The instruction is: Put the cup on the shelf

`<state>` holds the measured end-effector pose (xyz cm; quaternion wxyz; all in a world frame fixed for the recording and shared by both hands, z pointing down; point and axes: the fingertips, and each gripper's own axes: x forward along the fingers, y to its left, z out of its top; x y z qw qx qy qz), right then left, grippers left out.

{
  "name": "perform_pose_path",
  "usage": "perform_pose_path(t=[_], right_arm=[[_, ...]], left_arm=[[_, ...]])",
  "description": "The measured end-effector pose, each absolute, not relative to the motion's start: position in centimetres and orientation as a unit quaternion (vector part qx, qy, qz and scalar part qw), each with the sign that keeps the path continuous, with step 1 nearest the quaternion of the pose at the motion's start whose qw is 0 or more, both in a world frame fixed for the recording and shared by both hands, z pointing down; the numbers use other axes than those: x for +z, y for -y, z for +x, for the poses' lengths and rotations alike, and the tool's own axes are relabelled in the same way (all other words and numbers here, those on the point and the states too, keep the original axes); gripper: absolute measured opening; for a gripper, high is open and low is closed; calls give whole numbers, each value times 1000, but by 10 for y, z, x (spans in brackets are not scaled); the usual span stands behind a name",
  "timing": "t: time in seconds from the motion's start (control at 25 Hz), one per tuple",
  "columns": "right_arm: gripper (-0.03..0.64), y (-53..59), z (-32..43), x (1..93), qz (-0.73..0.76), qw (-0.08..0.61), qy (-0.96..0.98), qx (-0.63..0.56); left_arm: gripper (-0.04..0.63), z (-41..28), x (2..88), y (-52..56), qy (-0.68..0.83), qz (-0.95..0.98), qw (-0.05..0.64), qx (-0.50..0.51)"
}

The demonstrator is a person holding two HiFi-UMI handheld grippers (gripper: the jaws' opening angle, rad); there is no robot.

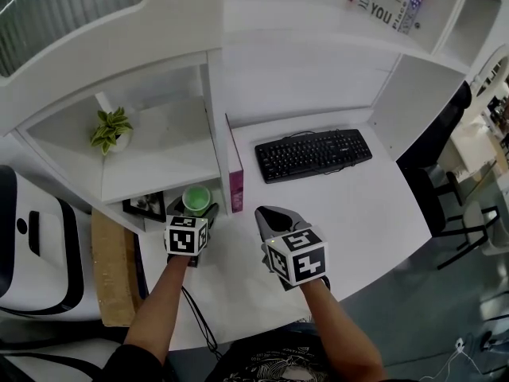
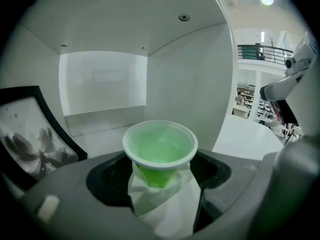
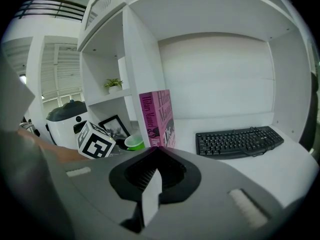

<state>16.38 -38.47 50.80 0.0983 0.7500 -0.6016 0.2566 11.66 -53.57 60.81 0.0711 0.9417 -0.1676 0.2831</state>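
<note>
A green plastic cup [image 1: 196, 199] with a white rim stands upright between the jaws of my left gripper [image 1: 195, 209], which is shut on the cup's lower body. In the left gripper view the cup [image 2: 160, 151] is at the mouth of the low white shelf compartment [image 2: 100, 129], with the gripper [image 2: 160, 186] pinching it below the rim. Whether the cup's base touches the surface is hidden. My right gripper [image 1: 268, 215] hovers over the desk to the right, shut and empty. From the right gripper view [image 3: 152, 154] the cup [image 3: 134, 142] shows beside the purple book.
A framed picture [image 1: 145, 206] leans in the same compartment, left of the cup. A purple book [image 1: 236, 183] stands against the shelf's side wall. A black keyboard [image 1: 312, 153] lies on the desk behind. A potted plant [image 1: 111, 130] sits one shelf up. A white appliance [image 1: 32, 245] stands far left.
</note>
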Motion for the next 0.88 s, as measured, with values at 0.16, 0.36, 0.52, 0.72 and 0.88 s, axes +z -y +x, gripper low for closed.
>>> perform_pose_path(t=[0.16, 0.36, 0.52, 0.72, 0.88], right_arm=[[23, 381, 163, 505, 745, 97, 610, 253], [23, 375, 163, 496, 734, 96, 626, 246], [23, 373, 165, 486, 718, 90, 649, 236], [23, 370, 169, 469, 700, 83, 671, 228], [22, 369, 170, 453, 688, 77, 690, 213]], left_arm=[[353, 109, 607, 529, 176, 938, 74, 290], [353, 101, 595, 520, 196, 934, 85, 286], [353, 92, 577, 513, 226, 931, 91, 274], [351, 80, 546, 498, 258, 928, 95, 252], [337, 75, 514, 486, 276, 929, 95, 227]])
